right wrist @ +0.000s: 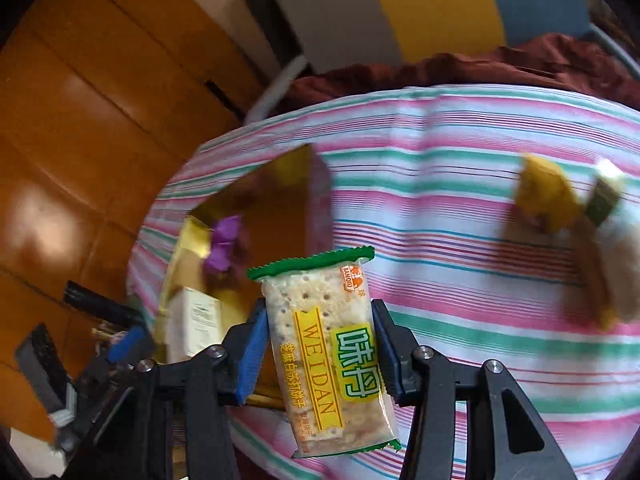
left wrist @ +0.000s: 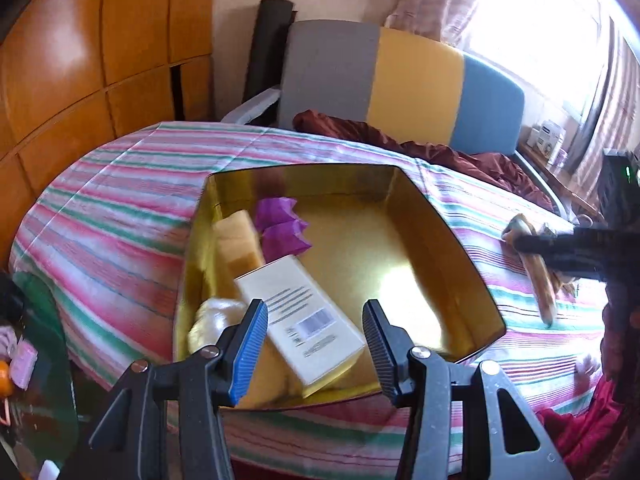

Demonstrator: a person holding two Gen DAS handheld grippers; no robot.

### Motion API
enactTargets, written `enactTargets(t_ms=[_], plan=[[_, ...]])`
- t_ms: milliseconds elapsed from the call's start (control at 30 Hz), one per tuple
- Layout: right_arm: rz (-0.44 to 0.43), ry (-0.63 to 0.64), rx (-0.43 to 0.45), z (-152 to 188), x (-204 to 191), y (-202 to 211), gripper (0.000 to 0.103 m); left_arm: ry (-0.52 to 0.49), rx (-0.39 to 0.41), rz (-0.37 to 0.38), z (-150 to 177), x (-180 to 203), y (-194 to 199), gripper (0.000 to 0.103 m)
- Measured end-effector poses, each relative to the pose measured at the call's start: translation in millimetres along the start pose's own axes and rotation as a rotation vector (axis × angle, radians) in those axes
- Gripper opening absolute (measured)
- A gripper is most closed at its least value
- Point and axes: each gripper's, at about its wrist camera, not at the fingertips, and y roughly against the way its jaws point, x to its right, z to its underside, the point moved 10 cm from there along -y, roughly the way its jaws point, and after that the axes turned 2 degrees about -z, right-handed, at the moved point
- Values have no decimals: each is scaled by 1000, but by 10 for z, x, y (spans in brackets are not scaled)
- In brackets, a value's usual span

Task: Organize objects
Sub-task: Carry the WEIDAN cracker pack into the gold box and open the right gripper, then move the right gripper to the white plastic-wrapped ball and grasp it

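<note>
The person is putting snacks and small things into a gold box [left wrist: 420, 216] that is sitting on a striped bed cover [left wrist: 120, 184]. The step in hand looks like carrying one more snack over to the box.

The right gripper [right wrist: 318, 344] is pinching a cracker pack [right wrist: 328, 356] by its two long sides, at the bottom middle of the right wrist view. The pack is standing almost upright and hanging above the bed cover. In that view the gold box is at the middle left, so the next move probably calls for swinging the pack that way, over the rim, and then letting go.

The left gripper [left wrist: 316, 344] is hanging over the near edge of the box, at the bottom of the left wrist view. Its jaws are spread partway and are holding nothing. Below it, inside the box, a white carton [left wrist: 308, 320] is lying flat, with a purple wrapper [left wrist: 280, 224] and a yellow sponge [left wrist: 238, 240] further back.

More things, blurry and yellow, are waiting on the bed cover at the right.
</note>
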Motion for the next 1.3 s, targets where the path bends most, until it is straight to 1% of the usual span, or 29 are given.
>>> enactTargets(t_ms=[133,200,300,433,467,500,533,567,633,733,833,967,1133,1233,1300], plan=[[-43,59,-48,-110,-578,-413,50,53,-2,-40,44,-251,30,50],[-37,79,-74,-138,-764,-658,50,74,1,-57,56,-366,39,50],[-6,87,-123,-118,-945,-1053,50,105,-10,-60,91,-503,16,50],[26,44,-178,-82,-1026,-1492,52,121,-30,-62,153,-592,-33,50],[12,25,-186,-69,-1050,-1544,56,124,-33,-60,156,-603,-46,50],[-18,-4,-195,-60,-1073,-1593,63,125,-32,-56,154,-614,-57,50],[-46,-29,-193,-55,-1098,-1608,65,125,-31,-55,154,-615,-56,50],[-57,-33,-176,-64,-1113,-1587,66,126,-27,-53,151,-623,-55,50],[-44,-7,-160,-57,-1108,-1539,66,130,-22,-51,145,-642,-60,50],[-51,6,-136,-15,-1079,-1387,67,146,-35,-32,161,-654,-103,50],[-21,24,-105,68,-1006,-1217,70,157,-37,-15,169,-637,-112,50],[-2,54,-58,183,-937,-939,70,147,-21,-1,144,-587,-76,50],[6,70,-17,342,-762,-519,70,125,-6,12,110,-469,-18,50],[26,66,1,427,-575,-244,75,102,1,22,86,-369,15,50],[56,63,12,469,-421,-63,78,88,-3,31,78,-299,16,50]])
